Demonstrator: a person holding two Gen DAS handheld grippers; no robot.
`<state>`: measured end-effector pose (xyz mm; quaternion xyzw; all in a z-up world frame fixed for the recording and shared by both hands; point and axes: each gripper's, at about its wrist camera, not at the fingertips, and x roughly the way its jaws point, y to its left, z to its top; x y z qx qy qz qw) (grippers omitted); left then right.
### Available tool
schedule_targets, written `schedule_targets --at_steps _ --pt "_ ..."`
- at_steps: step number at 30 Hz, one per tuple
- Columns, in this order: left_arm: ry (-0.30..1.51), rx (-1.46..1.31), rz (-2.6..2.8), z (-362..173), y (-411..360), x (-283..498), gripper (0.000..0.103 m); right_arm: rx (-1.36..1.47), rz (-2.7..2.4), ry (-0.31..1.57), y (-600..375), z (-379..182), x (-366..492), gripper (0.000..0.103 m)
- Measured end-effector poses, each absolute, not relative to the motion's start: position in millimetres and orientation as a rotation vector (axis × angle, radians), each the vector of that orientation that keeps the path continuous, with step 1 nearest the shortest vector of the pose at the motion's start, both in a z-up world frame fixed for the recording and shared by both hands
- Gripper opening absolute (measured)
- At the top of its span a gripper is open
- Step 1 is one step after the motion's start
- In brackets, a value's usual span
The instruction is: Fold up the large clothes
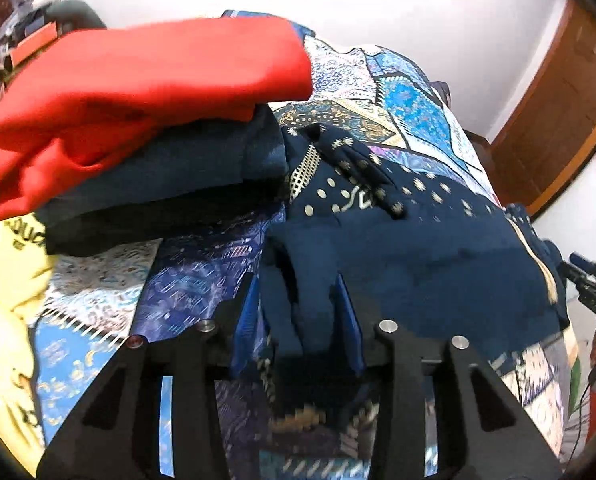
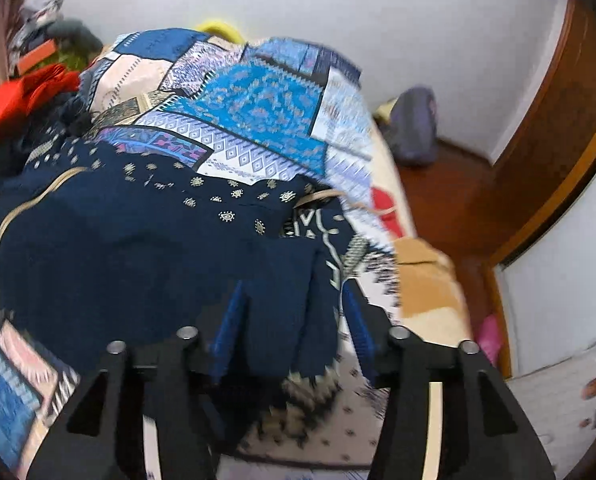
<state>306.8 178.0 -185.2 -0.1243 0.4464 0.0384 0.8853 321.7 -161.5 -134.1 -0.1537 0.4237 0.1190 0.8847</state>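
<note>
A navy garment (image 1: 417, 248) with small gold motifs lies spread on the patchwork bedspread (image 1: 409, 96). My left gripper (image 1: 298, 308) is at its near left edge. Its jaws stand apart, and a loose fold of the navy cloth lies between the blue pads (image 1: 347, 320). In the right wrist view the same garment (image 2: 118, 248) fills the left half. My right gripper (image 2: 294, 320) is over its right end, jaws apart, with a flap of cloth lying slack between the pads (image 2: 228, 332). Neither pair of pads visibly presses the cloth.
A stack of folded clothes, red (image 1: 146, 80) on dark blue (image 1: 178, 176), sits at the left of the bed beside a yellow garment (image 1: 14, 272). The bed's right edge (image 2: 429, 280) drops to a wooden floor with a purple bag (image 2: 413, 124). Brown wooden panelling (image 2: 557, 140) stands at right.
</note>
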Motion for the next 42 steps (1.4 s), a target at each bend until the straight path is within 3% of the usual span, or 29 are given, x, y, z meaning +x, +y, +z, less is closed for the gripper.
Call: schedule_targets --at_steps 3,6,18,28,37,42 --pt "0.914 -0.189 0.078 -173.2 166.2 287.3 0.046 -0.348 0.261 0.862 -162.1 -122.9 296.8 0.052" --pt "0.868 -0.111 0.075 -161.7 148.5 267.3 0.057 -0.314 0.315 0.872 -161.4 -119.1 280.6 0.060" --pt "0.973 -0.049 -0.057 -190.9 84.0 264.1 0.060 -0.155 0.446 1.066 -138.2 -166.5 258.9 0.061" --pt "0.973 -0.055 -0.033 -201.7 71.4 305.0 0.061 -0.197 0.384 0.988 -123.9 -156.5 285.2 0.061" --pt "0.927 0.115 -0.024 -171.5 69.9 381.1 0.061 -0.316 0.373 0.881 -103.8 -133.6 337.1 0.061" --pt "0.857 0.097 0.075 -120.5 90.4 439.1 0.061 -0.318 0.183 0.788 -104.0 -92.7 391.6 0.061"
